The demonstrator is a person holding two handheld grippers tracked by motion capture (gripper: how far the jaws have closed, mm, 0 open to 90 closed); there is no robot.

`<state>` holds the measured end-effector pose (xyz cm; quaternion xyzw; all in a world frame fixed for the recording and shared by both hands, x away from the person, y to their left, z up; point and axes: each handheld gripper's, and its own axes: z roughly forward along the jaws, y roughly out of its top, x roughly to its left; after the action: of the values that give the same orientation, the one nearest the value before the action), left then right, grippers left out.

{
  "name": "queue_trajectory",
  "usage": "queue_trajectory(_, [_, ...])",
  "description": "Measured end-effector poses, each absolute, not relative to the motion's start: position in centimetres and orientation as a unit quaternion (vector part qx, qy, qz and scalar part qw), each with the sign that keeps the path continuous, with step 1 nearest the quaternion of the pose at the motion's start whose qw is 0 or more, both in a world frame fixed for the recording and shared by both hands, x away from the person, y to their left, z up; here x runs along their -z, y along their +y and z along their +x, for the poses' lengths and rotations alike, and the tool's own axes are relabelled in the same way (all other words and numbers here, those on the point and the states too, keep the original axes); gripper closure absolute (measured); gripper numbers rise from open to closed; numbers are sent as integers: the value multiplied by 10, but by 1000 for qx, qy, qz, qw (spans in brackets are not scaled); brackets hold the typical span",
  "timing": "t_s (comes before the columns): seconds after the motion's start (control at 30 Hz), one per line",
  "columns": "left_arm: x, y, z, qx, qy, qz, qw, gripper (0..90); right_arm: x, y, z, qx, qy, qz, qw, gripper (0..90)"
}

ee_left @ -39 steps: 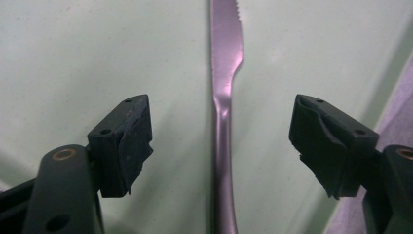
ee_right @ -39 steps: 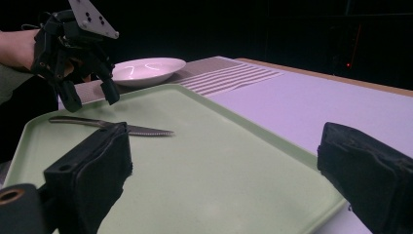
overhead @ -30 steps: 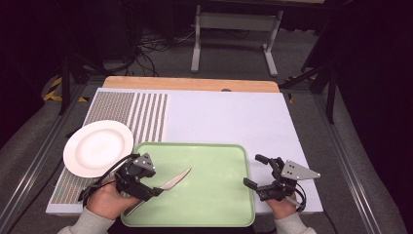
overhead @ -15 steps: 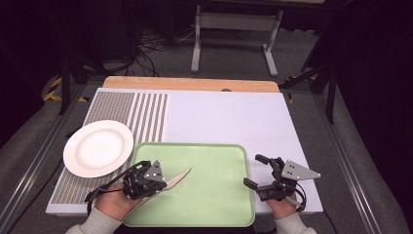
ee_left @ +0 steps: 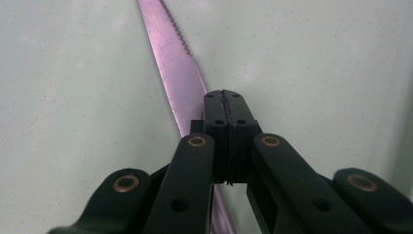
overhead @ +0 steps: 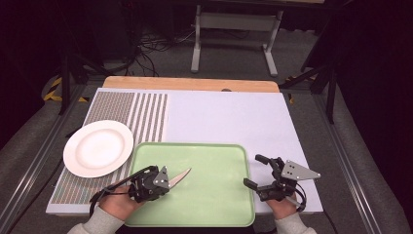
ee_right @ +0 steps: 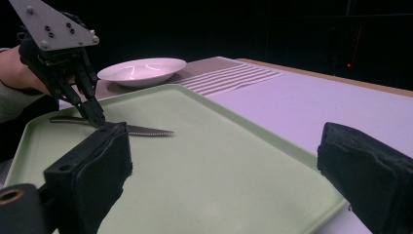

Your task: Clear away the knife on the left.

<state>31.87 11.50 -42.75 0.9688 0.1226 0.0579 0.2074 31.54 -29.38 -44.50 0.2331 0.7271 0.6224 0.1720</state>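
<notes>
The left hand [overhead: 117, 202] comes in from the bottom edge at the near left corner of the green tray [overhead: 214, 204], forearm angled inward, and holds the left tool [overhead: 163, 181] low over the tray floor, pointing right. Its jaws are pressed flat together, and the knife [overhead: 179, 177] lies on the tray just beside them — the left tool's own view shows the serrated blade running past the left of the closed tips, so whether they pinch it I cannot tell. From the right tool's camera the left tool's tips touch down at the knife, which lies flat. The right hand [overhead: 282, 207] rests at the tray's near right corner on the white surface [overhead: 234, 119], its tool [overhead: 257, 170] spread wide and empty — jaws aimed left across the tray. A white plate [overhead: 98, 148] sits left of the tray, apart.
</notes>
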Motion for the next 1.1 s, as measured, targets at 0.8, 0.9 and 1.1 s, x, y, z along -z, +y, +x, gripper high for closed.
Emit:
queue_trajectory(0.8, [432, 121, 326, -57, 153, 967, 193, 899, 445, -294, 316, -621, 728, 233, 172, 61])
queue_trajectory(0.9, [431, 126, 329, -56, 163, 966, 192, 899, 445, -294, 316, -621, 728, 233, 172, 61])
queue_trajectory(1.1, [431, 131, 332, -52, 181, 963, 193, 899, 445, -294, 316, -621, 728, 234, 171, 61])
